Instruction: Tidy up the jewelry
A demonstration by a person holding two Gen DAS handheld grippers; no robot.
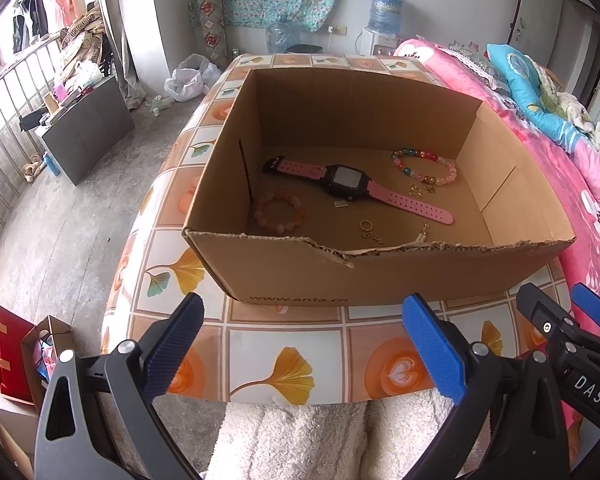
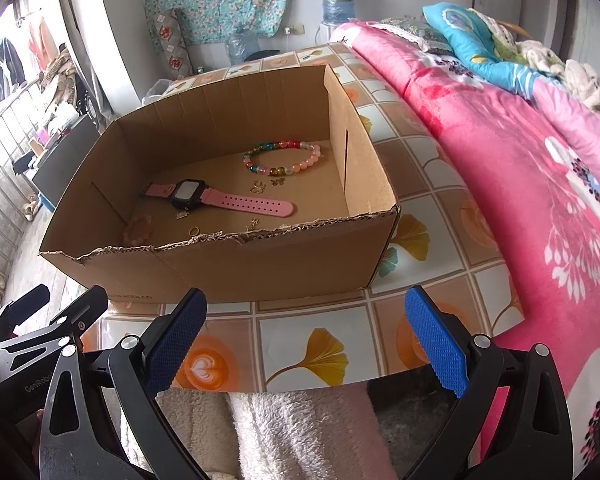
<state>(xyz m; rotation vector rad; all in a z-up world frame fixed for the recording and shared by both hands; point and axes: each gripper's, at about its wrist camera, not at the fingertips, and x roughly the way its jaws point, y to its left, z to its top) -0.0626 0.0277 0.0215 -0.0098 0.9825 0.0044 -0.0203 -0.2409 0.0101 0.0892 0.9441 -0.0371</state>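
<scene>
An open cardboard box stands on the tiled table. Inside lie a pink-strapped watch, a multicoloured bead bracelet, a pale pink bead bracelet, and small gold earrings and charms. My left gripper hangs open in front of the box, near the table's front edge, holding nothing. My right gripper is likewise open and empty, just right of the left one, whose side shows as the left gripper in the right wrist view.
The table has a leaf-and-coffee patterned cover. A pink flowered quilt on a bed lies to the right. White fluffy fabric is below the grippers. Red and brown bags stand on the floor at left.
</scene>
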